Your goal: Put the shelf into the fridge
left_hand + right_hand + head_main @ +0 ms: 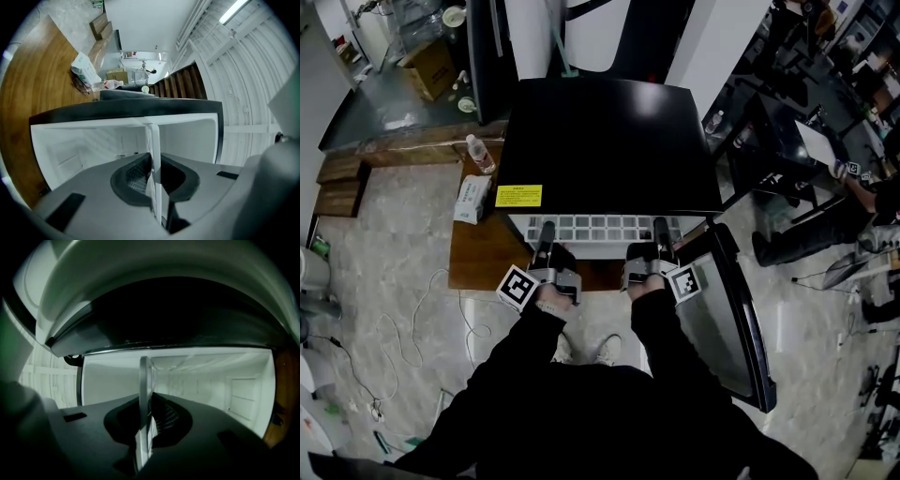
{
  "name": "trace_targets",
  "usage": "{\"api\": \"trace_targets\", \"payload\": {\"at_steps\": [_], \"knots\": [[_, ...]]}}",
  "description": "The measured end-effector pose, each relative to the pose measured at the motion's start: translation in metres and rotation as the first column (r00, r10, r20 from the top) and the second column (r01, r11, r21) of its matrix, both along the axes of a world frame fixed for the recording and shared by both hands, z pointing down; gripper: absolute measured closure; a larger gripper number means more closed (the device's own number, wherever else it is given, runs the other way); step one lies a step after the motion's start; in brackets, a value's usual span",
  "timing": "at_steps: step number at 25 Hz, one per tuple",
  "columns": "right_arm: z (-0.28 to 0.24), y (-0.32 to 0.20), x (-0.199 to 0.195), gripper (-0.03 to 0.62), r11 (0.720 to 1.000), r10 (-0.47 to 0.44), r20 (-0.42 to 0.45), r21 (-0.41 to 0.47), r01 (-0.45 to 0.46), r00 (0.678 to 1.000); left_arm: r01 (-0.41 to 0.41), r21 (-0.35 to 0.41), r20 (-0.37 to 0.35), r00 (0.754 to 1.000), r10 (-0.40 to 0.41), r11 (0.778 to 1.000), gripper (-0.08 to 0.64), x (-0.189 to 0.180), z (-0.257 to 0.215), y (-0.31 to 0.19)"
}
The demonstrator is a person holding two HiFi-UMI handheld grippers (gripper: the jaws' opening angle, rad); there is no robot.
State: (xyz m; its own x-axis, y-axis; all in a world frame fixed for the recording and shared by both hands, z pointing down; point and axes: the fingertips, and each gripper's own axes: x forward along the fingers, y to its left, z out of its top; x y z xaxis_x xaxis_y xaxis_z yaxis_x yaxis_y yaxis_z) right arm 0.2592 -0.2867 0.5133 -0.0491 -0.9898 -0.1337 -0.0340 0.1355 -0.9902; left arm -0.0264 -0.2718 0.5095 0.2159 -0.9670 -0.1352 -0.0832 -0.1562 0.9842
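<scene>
While a person in black sleeves stood facing a small black fridge [609, 141], the head view looked steeply down on its glossy top. The fridge's door [741, 309] hung open at the right. A white shelf [595, 230] with a grid pattern lay level at the open front, its near edge sticking out below the black top and the rest hidden under it.

The left gripper [547, 228] was clamped on the shelf's near edge toward the left. The right gripper [660, 226] was clamped on the same edge toward the right. In the left gripper view, the jaws pressed both faces of the thin white panel, which ran ahead into the pale fridge interior. The right gripper view showed the same hold.

The fridge stood on a wooden platform [483, 253]. A tissue pack [472, 199] and a water bottle [479, 153] lay to its left, and a yellow label [518, 196] sat on the fridge's left corner.
</scene>
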Motion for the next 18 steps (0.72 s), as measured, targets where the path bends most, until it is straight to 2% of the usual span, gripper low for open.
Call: {"api": "trace_targets", "payload": {"at_steps": [18], "knots": [[0.002, -0.023, 0.004, 0.571, 0.995, 0.1, 0.009, -0.015, -0.1, 0.995, 0.099, 0.003, 0.006, 0.995, -0.099, 0.995, 0.531, -0.001, 0.003, -0.023]]}}
